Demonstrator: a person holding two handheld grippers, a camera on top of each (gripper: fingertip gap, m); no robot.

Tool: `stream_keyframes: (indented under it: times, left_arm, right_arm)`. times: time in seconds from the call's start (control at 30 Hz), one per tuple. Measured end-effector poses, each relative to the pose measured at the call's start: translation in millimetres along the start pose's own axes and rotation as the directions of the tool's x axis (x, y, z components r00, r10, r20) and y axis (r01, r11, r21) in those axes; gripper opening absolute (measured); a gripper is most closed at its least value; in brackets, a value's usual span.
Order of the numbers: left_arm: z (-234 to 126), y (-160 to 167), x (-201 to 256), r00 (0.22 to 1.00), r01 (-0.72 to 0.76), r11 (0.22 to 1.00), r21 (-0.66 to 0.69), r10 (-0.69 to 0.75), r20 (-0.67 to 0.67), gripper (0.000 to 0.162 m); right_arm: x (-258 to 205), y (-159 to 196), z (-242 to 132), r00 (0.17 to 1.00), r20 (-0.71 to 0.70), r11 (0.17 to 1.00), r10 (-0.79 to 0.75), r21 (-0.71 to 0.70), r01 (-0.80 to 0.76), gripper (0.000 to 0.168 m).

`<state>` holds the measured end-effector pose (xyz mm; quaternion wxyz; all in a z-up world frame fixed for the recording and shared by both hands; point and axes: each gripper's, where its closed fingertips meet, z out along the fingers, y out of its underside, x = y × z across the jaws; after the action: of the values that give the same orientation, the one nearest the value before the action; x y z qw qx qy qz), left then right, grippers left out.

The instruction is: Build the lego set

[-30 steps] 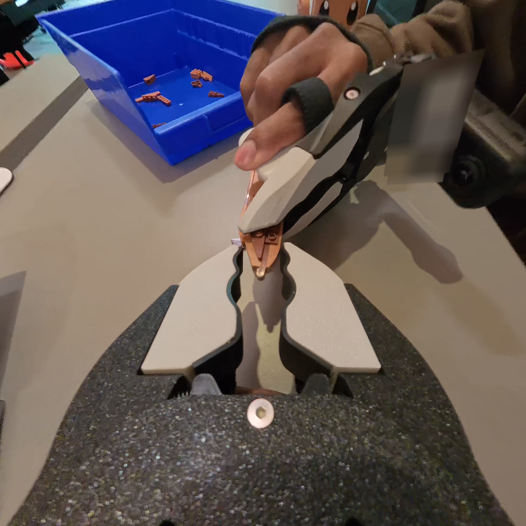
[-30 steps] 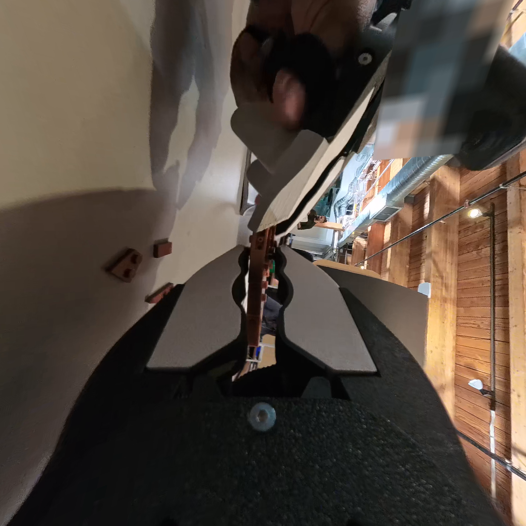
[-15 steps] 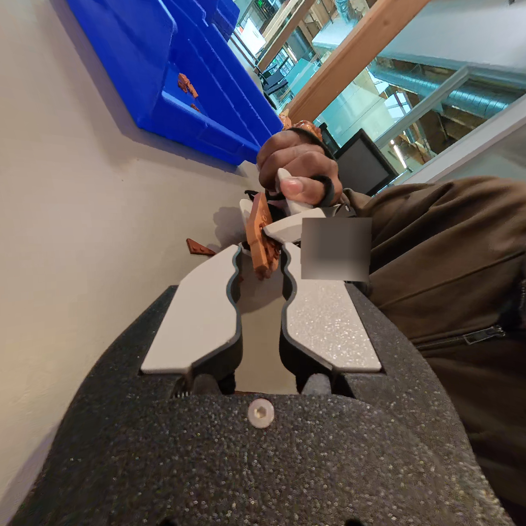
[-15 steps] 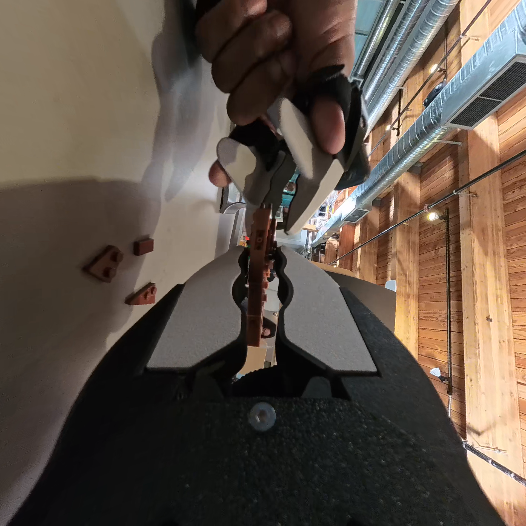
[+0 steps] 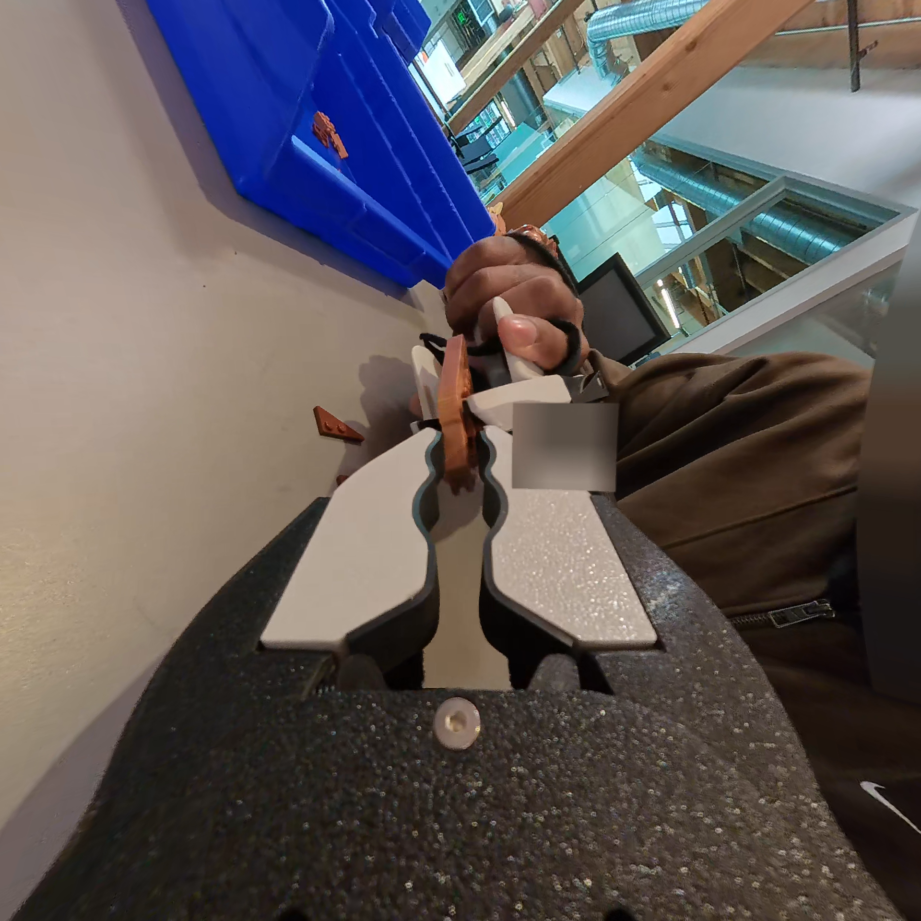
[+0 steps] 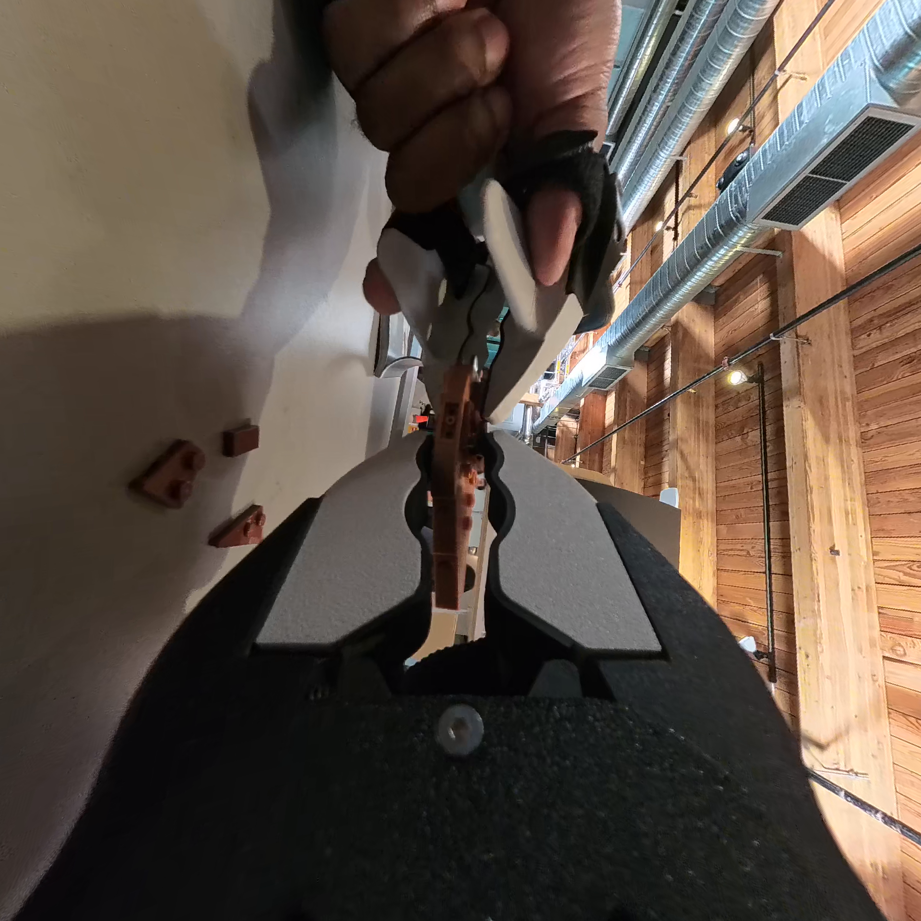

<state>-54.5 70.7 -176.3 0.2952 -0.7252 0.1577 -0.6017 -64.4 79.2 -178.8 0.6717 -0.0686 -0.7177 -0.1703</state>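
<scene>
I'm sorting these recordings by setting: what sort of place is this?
Probably a workshop or lab in an industrial-style building: exposed metal ducts run along wood-plank walls, and a blue parts bin sits on a plain worktable.

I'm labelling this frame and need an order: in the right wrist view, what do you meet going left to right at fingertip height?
Wedge plate → small brick → brown lego assembly in the right gripper → wooden wall.

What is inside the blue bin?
In the left wrist view, the blue bin shows a few small brown lego pieces on its floor. Its near wall hides most of the interior, so any further contents cannot be seen.
</scene>
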Motion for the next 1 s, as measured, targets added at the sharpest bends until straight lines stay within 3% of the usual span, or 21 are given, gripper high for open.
stream_keyframes:
  times: [0.3,0.5,0.57,0.73,0.87,1.0]
  left_arm:
    - [3,2,-4,0.998,-0.044,0.999,-0.012,0.044,0.055,0.012]
    - [-2,-3,-8,0.987,-0.126,0.992,-0.002,0.125,0.099,0.012]
    - [-4,-4,-11,0.972,-0.197,0.980,-0.017,0.198,0.131,0.012]
    - [-3,1,-13,0.890,-0.399,0.910,-0.112,0.414,0.190,0.012]
    - [1,6,-10,0.811,-0.527,0.832,-0.172,0.553,0.191,0.012]
    - [4,10,-9,0.756,-0.597,0.775,-0.207,0.630,0.180,0.012]
  right_arm:
    - [-1,8,4,0.994,0.033,0.994,0.103,-0.030,-0.102,0.033]
    - [-6,18,-4,0.928,0.158,0.942,0.337,-0.061,-0.331,0.056]
    - [-12,20,-10,0.838,0.250,0.873,0.485,-0.094,-0.478,0.066]
    - [-17,23,-15,0.450,0.401,0.558,0.798,-0.212,-0.802,0.083]
    - [-18,13,-17,0.183,0.465,0.340,0.866,-0.281,-0.897,0.077]
    - [-19,6,-17,0.039,0.492,0.229,0.870,-0.333,-0.914,0.067]
